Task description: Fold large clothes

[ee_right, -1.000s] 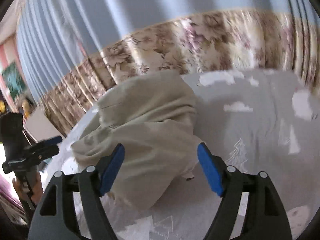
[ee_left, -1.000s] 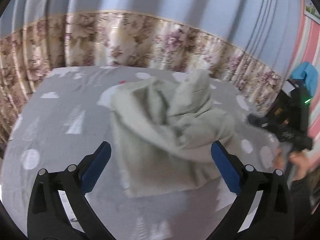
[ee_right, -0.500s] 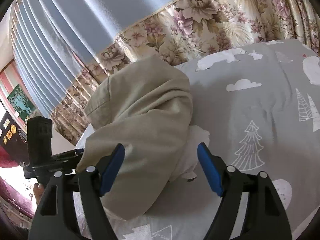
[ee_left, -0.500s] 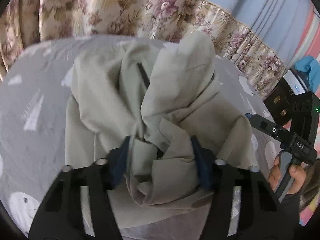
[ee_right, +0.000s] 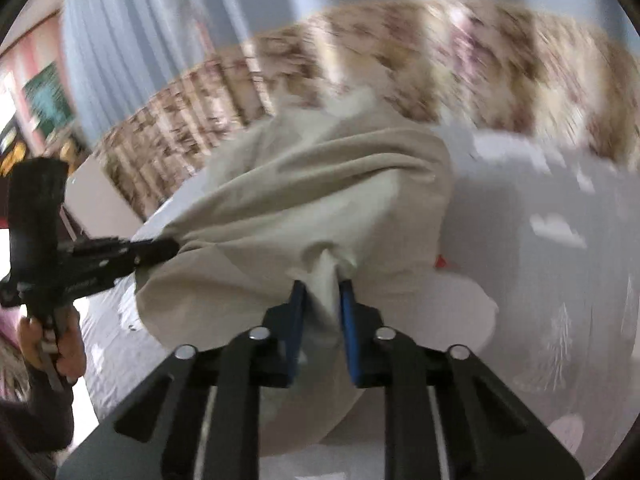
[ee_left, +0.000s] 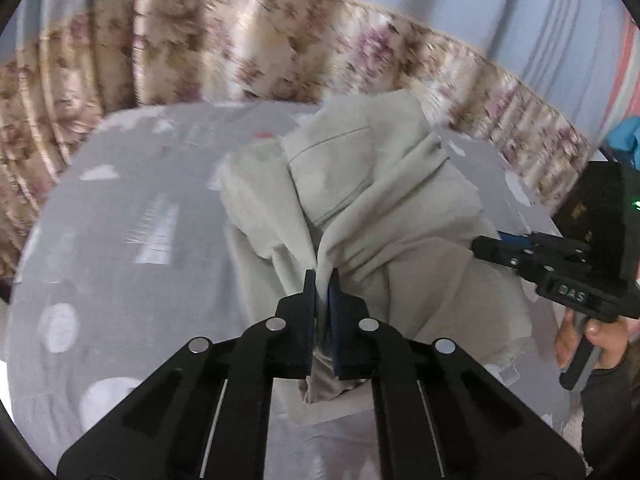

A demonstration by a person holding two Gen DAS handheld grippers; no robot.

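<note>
A crumpled beige garment [ee_left: 384, 216] lies heaped on a grey bed sheet [ee_left: 132, 248] printed with white trees and clouds. My left gripper [ee_left: 323, 280] is shut on a bunched fold at the garment's near edge. My right gripper [ee_right: 322, 285] is shut on another fold of the same garment [ee_right: 320, 200], with cloth pinched between its blue pads. In the left wrist view the right gripper [ee_left: 486, 246] shows at the garment's right side. In the right wrist view the left gripper [ee_right: 166, 245] shows at the garment's left side.
A floral curtain [ee_left: 240, 48] hangs behind the bed, with blue drapes above. A pink striped wall [ee_left: 626, 64] is at the right. The grey sheet [ee_right: 560, 272] stretches to the right of the garment. The frames are blurred by motion.
Both grippers were open around the garment and have closed on its folds. The left one closed first, the right one in the last half second. The garment is pulled up between them.
</note>
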